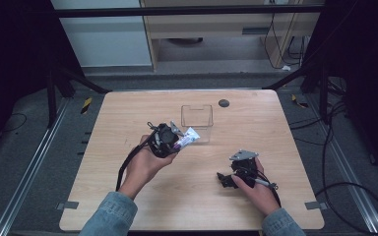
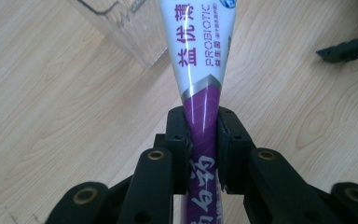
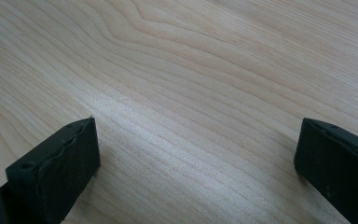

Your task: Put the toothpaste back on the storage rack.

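Note:
A white and purple toothpaste tube [image 2: 200, 60] is pinched at its purple end between the jaws of my left gripper [image 2: 203, 140], which is shut on it. In the high view the left gripper [image 1: 173, 141] holds the tube [image 1: 189, 137] just in front of a clear plastic box [image 1: 197, 118], with the tube's white end pointing toward the box. My right gripper [image 1: 225, 180] rests low over the table at the front right. Its jaws stand wide apart over bare wood, with nothing between the fingertips [image 3: 58, 163].
The clear box [image 2: 130, 32] stands near the middle back of the wooden table [image 1: 128, 113]. A small dark round mark [image 1: 223, 103] lies behind it. Cables trail from both grippers. Bare wood lies to the left and front.

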Motion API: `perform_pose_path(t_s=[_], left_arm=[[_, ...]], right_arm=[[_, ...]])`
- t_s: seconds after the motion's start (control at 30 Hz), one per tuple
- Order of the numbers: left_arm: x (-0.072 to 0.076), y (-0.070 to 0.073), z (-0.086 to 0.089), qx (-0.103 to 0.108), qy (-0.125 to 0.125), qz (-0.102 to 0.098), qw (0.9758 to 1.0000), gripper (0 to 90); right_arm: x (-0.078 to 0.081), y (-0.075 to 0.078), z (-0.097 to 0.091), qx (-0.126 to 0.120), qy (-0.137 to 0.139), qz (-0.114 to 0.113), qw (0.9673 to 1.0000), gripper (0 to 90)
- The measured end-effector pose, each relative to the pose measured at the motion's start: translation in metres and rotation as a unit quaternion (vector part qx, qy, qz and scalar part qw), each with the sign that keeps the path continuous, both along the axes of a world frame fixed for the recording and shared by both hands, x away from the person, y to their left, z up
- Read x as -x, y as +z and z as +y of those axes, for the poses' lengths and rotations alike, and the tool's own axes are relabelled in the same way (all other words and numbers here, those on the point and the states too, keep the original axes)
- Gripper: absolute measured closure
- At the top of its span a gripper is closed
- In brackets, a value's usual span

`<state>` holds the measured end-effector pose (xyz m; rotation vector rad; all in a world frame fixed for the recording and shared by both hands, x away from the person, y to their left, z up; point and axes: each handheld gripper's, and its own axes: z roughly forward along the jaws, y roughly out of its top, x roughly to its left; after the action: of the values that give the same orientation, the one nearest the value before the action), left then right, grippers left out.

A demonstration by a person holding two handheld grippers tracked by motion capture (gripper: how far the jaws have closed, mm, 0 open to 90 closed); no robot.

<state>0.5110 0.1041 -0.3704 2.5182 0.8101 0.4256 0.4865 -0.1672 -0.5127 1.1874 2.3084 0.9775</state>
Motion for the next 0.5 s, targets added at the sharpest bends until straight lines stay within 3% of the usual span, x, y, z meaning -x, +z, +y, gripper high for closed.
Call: perform_pose_path(t_s=[0.43, 0.5], left_arm=[[-0.003, 0.019, -0.009, 0.032, 0.008, -0.028, 0.9991, 76.6], [-0.004, 0.027, -0.011, 0.046, 0.008, -0.033, 0.9984, 76.6]], right_arm=[[0.0, 0.0, 0.0, -0.001, -0.001, 0.001, 1.0, 0.4], [0.0, 0.0, 0.0, 0.001, 0.001, -0.001, 1.0, 0.4]])
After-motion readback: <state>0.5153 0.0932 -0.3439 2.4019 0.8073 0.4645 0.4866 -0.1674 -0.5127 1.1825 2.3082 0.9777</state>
